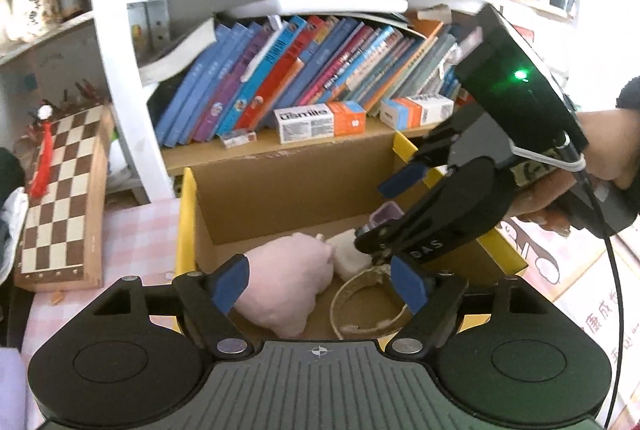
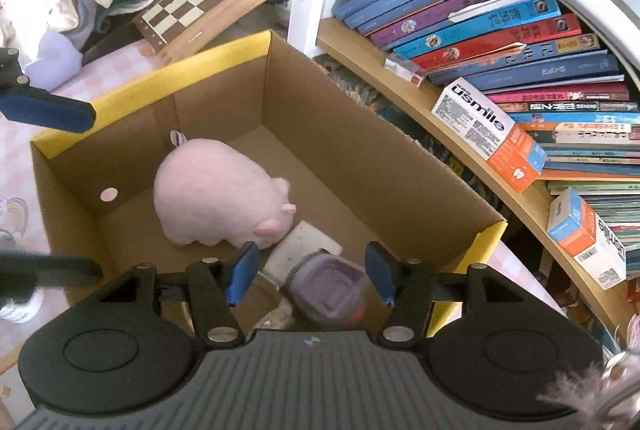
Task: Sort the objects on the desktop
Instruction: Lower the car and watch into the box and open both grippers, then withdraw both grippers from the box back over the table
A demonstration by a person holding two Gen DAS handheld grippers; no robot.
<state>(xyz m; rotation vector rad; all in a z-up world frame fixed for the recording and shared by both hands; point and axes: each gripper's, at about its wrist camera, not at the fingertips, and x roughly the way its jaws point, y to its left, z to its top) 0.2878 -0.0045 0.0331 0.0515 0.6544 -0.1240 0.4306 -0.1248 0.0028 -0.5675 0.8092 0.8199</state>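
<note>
Over the open cardboard box, the right claw is hanging with its blue pads spread, nothing pinched between them; a small purple-grey container is lying on the box floor just below the gap. Beside the container a white block is resting, touching the pink plush pig that is sitting mid-box. From the left wrist view, the left claw is also standing wide apart and empty above the near end of the box, where a beige headband is lying next to the pig. The box is sitting on a pink-checked tabletop. Behind it, leaning books and toothbrush cartons are filling the shelf, and a chessboard is propped to the left.
</note>
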